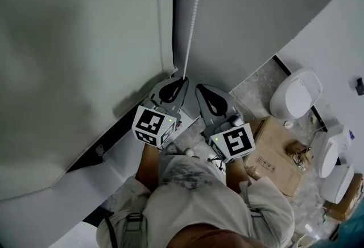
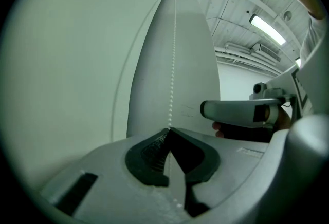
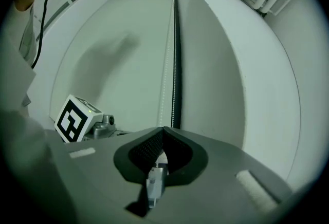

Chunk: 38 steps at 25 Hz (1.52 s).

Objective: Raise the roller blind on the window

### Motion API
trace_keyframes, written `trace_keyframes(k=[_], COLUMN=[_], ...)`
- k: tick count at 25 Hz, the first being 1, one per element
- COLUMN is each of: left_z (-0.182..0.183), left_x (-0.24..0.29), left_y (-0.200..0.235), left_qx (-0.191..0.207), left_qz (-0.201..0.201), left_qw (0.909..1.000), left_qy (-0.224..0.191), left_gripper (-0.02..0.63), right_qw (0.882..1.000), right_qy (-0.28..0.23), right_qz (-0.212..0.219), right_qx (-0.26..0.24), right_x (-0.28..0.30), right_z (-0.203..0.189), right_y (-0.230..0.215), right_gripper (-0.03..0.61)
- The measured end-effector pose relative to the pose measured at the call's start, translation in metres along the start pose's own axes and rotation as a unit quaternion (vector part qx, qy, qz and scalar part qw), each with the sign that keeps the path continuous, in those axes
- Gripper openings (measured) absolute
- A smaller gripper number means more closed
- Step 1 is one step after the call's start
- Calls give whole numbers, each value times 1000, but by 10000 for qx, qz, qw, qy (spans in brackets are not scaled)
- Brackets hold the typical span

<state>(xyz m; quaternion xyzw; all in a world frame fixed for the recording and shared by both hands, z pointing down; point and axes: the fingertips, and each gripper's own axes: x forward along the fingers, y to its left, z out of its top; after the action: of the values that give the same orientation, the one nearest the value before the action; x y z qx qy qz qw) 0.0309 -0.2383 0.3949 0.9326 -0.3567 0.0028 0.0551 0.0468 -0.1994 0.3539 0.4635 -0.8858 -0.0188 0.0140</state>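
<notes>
Our own pale grey shirt (image 1: 187, 184) fills the bottom of the head view, and just beyond it we hold both tools side by side, each topped by a cube with black and white square markers (image 1: 152, 124).

We have the left gripper (image 1: 181, 82) raised to the thin white bead chain (image 1: 193, 19), which drops straight down from the top of the picture into its tips. In the left gripper view the dark ribbed fingers (image 2: 149, 153) are pressed together at the tip, pinching that chain (image 2: 172, 63). The beads run up from the pinch along a grey wall, and a few more show lower down between the fingers.

We keep the right gripper (image 1: 200, 89) just beside the left one, a little lower and apart from it. In its own view its fingers (image 3: 146, 148) also meet at the tip. A small clear plastic piece (image 3: 154, 182) sits clamped in the hollow between them. We cannot tell how that piece joins the chain.

We see the pale grey-green fabric roller blind (image 1: 79, 42) covering the upper left of the head view as one flat sheet. Its right edge hangs just left of the chain. From the right gripper view the same blind (image 3: 118, 63) spreads to the left of the chain (image 3: 165, 74) and a dark vertical strip (image 3: 176, 63).

Well off to our right, on the speckled floor (image 1: 256, 85), stand white ceramic toilets (image 1: 296, 93) and a flat brown cardboard box (image 1: 278, 153).
</notes>
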Motion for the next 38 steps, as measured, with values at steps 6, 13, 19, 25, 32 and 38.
trace_keyframes(k=[6, 13, 19, 25, 32, 38], left_z=[-3, -12, -8, -11, -14, -24], left_x=[-16, -29, -40, -46, -47, -49], left_y=[-7, -17, -27, -31, -35, -33], left_qx=[-3, -108, -157, -193, -221, -330], left_qz=[81, 63, 24, -35, -120, -196], left_qw=[9999, 9999, 9999, 9998, 9997, 9992], left_qy=[70, 63, 22, -7, -37, -70], left_gripper=[9, 9, 11, 11, 11, 11], right_qw=[9991, 9971, 9948, 9927, 9921, 9921], right_qy=[-175, -423, -579, -735, -686, -840], right_qz=[378, 635, 831, 949, 1041, 876], right_qx=[37, -26, -126, -141, -157, -303], right_x=[2, 5, 4, 13, 17, 15], right_z=[26, 57, 86, 108, 111, 102], right_y=[14, 22, 31, 35, 38, 39], right_gripper=[14, 38, 67, 77, 13, 11])
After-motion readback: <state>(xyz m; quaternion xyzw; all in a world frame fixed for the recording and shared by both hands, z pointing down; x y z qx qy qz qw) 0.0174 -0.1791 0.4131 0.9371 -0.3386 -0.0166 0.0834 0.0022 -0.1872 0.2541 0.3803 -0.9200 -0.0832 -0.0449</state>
